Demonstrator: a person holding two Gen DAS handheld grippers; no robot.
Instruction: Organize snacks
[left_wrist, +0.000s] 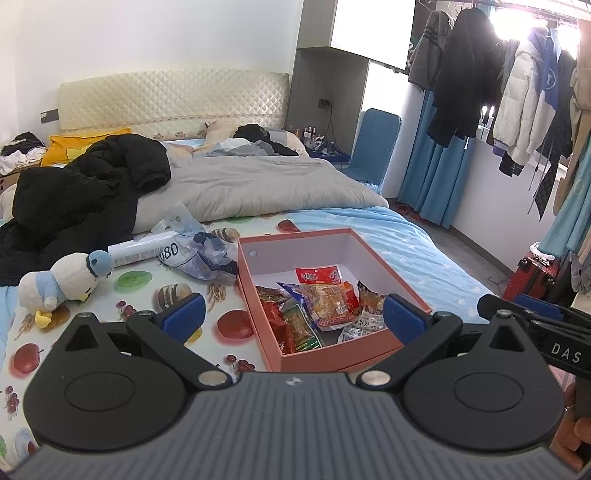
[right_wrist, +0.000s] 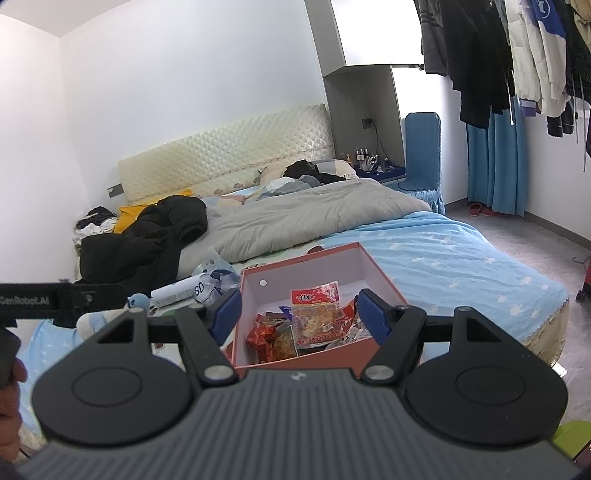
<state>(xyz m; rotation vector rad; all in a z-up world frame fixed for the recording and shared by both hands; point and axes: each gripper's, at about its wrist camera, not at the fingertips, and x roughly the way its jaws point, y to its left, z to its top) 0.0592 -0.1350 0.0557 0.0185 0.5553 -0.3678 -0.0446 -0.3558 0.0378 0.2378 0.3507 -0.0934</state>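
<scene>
An open salmon-pink box (left_wrist: 340, 352) sits on the bed and holds several snack packets (left_wrist: 325, 295), red, green and clear. It also shows in the right wrist view (right_wrist: 258, 273), with the snack packets (right_wrist: 314, 317) inside. My left gripper (left_wrist: 293, 317) is open and empty, raised above the box's near edge. My right gripper (right_wrist: 301, 314) is open and empty, also above the box's near side. The right gripper's body shows at the right edge of the left wrist view (left_wrist: 535, 325).
A crumpled plastic bag (left_wrist: 201, 254), a white tube (left_wrist: 142, 249) and a plush duck (left_wrist: 62, 282) lie left of the box on the fruit-print sheet. A black coat (left_wrist: 85, 192) and a grey duvet (left_wrist: 258, 184) lie behind. Clothes (left_wrist: 509, 85) hang at right.
</scene>
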